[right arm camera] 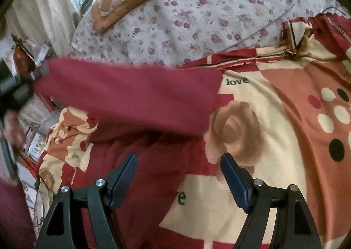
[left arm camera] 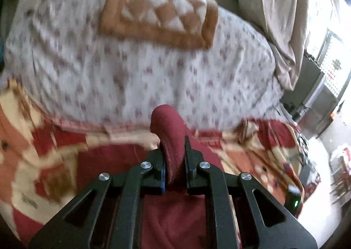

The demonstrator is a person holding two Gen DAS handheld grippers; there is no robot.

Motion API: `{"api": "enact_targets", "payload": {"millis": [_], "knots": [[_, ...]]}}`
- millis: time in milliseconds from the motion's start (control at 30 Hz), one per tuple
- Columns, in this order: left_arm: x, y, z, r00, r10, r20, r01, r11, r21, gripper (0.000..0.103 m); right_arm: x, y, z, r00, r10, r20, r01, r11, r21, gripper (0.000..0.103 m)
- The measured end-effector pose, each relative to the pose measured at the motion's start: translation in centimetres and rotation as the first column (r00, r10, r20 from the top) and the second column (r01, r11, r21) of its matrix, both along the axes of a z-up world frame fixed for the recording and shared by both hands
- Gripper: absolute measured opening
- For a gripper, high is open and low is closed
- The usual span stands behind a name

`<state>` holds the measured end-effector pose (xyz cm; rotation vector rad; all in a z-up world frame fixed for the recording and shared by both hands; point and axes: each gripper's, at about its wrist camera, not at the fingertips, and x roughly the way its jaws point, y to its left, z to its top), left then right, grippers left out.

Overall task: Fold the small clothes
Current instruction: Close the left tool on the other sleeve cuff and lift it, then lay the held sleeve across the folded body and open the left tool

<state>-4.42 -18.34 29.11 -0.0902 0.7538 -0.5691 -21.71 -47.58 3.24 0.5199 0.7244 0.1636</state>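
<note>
My left gripper (left arm camera: 174, 152) is clamped on a bunched fold of the red garment (left arm camera: 173, 137); the cloth bulges up past the fingertips and fills the gap between the fingers. In the right wrist view, I see the garment (right arm camera: 131, 97) stretched as a wide band from the upper left, where the left gripper (right arm camera: 33, 78) holds its end off the bed, down across the quilt (right arm camera: 274, 117). The lower part of the garment lies on the quilt beneath and between my right fingers.

My right gripper (right arm camera: 178, 174) is spread wide, holding nothing. Its left pad (right arm camera: 124, 180) hovers over the red cloth; its right pad (right arm camera: 233, 182) is over the cream and rose print of the quilt.

The quilt is patterned in red, cream and salmon, with dots and the word "love". Behind it lies a floral sheet (right arm camera: 219, 8), and on that a brown and white diamond cushion (left arm camera: 162, 14). The left wrist view is motion-blurred, so I cannot read fine detail of the bedding there.
</note>
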Motion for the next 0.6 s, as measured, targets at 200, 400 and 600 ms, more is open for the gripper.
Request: {"api": "enact_targets", "payload": {"millis": [200,400,600], "knots": [[4.0,2.4,0.6,0.996,0.093,0.003,-0.093,0.995,0.03,0.011,2.4,1.1,0.1,0.999,0.021,-0.04,-0.024,0.996,-0.088,0.076],[4.5,3.7,-0.3,0.994,0.104,-0.018,-0.103,0.994,0.031,0.011,7.2,3.1,0.0,0.998,0.021,-0.052,-0.029,0.987,-0.161,0.076],[4.1,5.0,-1.9,0.995,0.092,-0.027,-0.091,0.995,0.051,0.011,9.5,1.5,-1.0,0.988,-0.131,-0.076,0.11,0.965,-0.239,0.044]]}}
